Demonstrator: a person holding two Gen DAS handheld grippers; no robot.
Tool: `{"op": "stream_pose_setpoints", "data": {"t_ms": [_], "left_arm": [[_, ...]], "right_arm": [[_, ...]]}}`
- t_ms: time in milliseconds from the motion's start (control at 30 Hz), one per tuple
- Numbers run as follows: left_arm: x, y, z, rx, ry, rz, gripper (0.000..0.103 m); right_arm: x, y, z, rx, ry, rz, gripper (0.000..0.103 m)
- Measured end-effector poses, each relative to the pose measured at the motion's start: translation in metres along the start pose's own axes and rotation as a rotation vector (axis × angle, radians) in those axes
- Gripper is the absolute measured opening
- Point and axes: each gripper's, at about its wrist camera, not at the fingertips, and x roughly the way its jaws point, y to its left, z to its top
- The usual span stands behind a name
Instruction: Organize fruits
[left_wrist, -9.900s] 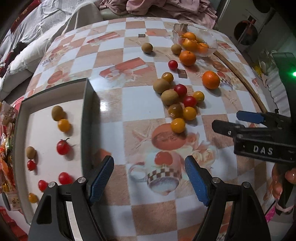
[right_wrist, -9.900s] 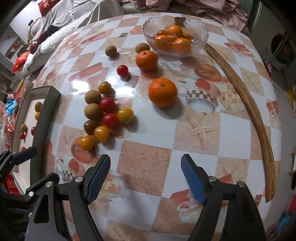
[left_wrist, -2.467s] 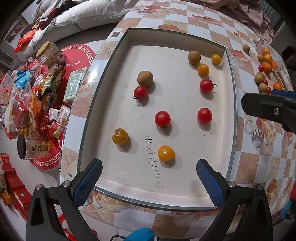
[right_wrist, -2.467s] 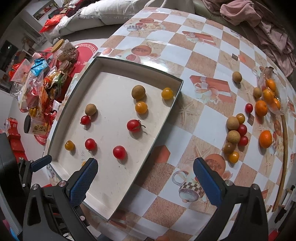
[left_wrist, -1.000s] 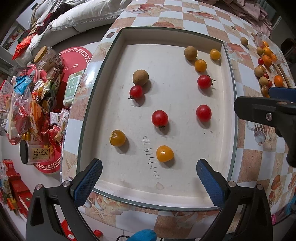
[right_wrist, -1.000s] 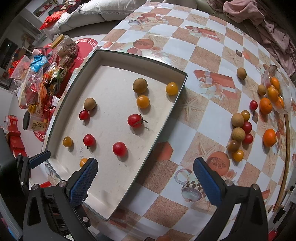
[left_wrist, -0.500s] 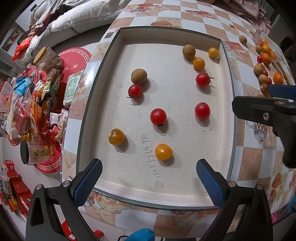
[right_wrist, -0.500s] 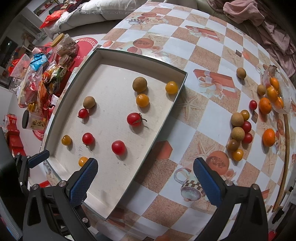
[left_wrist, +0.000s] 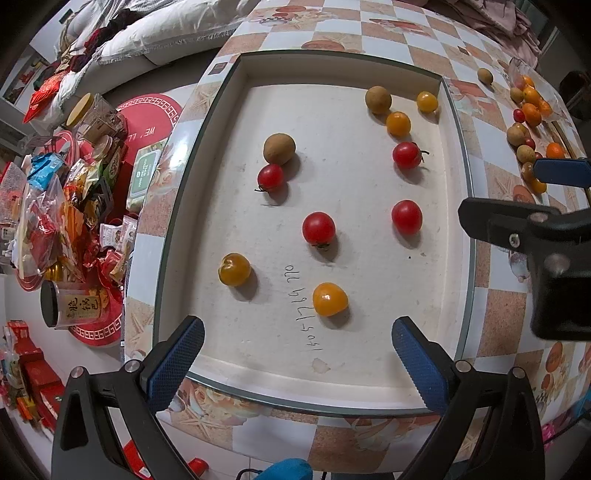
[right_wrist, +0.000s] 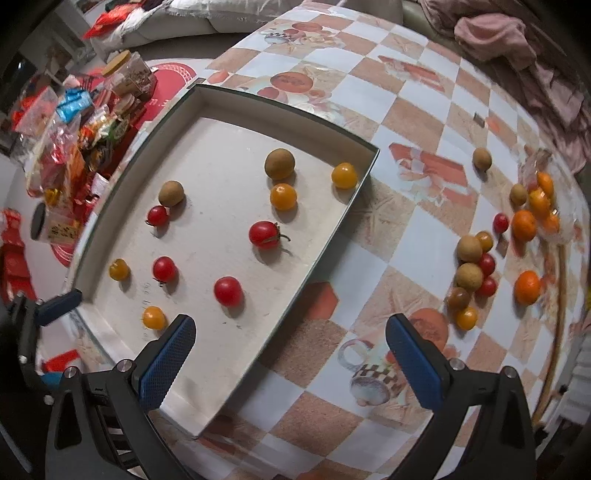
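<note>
A shallow white tray (left_wrist: 452, 258) (right_wrist: 343, 218) holds several small fruits: red cherry tomatoes (left_wrist: 318, 228) (right_wrist: 228, 291), yellow ones (left_wrist: 330, 299) (right_wrist: 154, 317) and brown longans (left_wrist: 279, 148) (right_wrist: 279, 164). My left gripper (left_wrist: 297, 360) hangs open above the tray's near edge, holding nothing. My right gripper (right_wrist: 290, 356) is open over the tray's right rim and the table, also holding nothing. A loose cluster of tomatoes and longans (right_wrist: 471, 273) (left_wrist: 522, 147) lies on the checkered table to the right, with mandarins (right_wrist: 527, 287) and a glass bowl (right_wrist: 543, 199) beyond.
Snack packets and jars (left_wrist: 62, 199) crowd the floor left of the table. A wooden strip (right_wrist: 557, 325) curves along the table's right side. Pink cloth (right_wrist: 517, 40) and a sofa lie behind. The right gripper's body (left_wrist: 546, 240) juts in at the left wrist view's right.
Since ten seconds ago both grippers rose and shifted left from the fruit cluster to over the tray. Over the last second both views drifted only slightly; no fruit moved.
</note>
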Motion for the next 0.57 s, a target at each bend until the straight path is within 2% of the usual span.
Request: {"op": "stream_pose_setpoints", "data": {"t_ms": [567], "left_arm": [[0.0003,0.0007,0.0044,0.008,-0.018,0.0,0.102]], "right_arm": [[0.0014,0.0016,0.0023,-0.008,0.004,0.005,0.103]]}}
